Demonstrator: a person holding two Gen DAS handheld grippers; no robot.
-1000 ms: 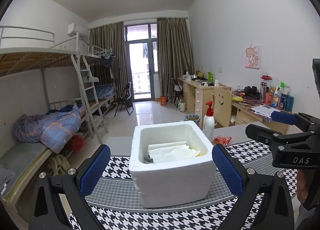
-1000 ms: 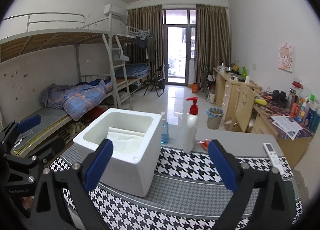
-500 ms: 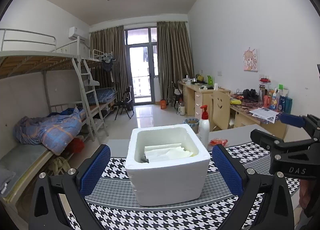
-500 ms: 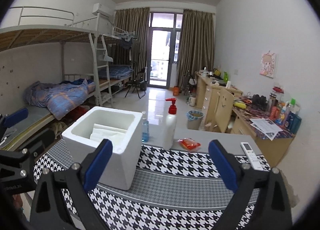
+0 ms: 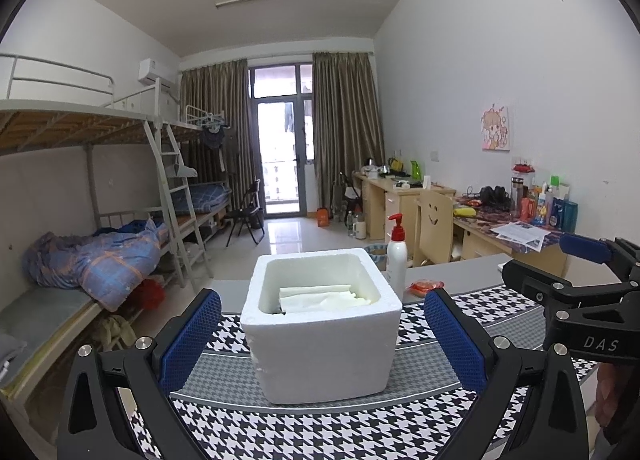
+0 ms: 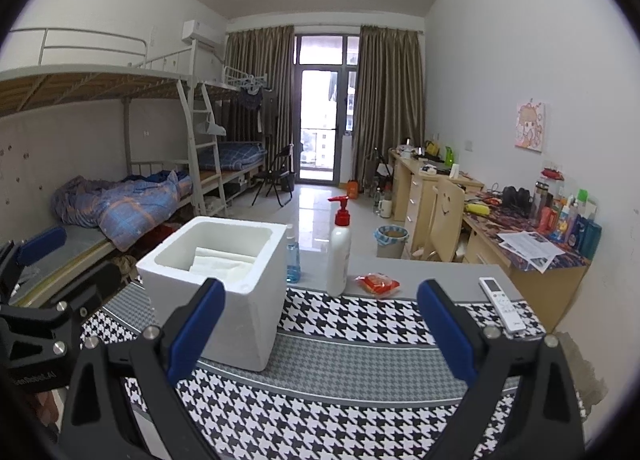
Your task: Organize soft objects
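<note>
Right now I have both grippers raised over the near edge of the table (image 6: 440, 272), and neither carries anything. My left gripper (image 5: 322, 334) has its jaws spread wide, and the white foam box (image 5: 320, 344) sits straight ahead between its blue pads, apart from both. My right gripper (image 6: 320, 326) is just as wide; from there the foam box (image 6: 224, 300) lies ahead and to the left, toward the table's left edge.

The soft things I can make out are the white folded cloths (image 5: 320, 298), lying low inside the box with their long folds running across it, left to right as the left wrist camera sees them. I cannot tell how many layers there are.

I judge the left gripper the better placed: it is lined up with the box opening, while the right one faces bare houndstooth cloth (image 6: 360, 412). The pump bottle (image 6: 339, 256), red packet (image 6: 377, 284) and remote (image 6: 502, 303) stand along the far edge.
</note>
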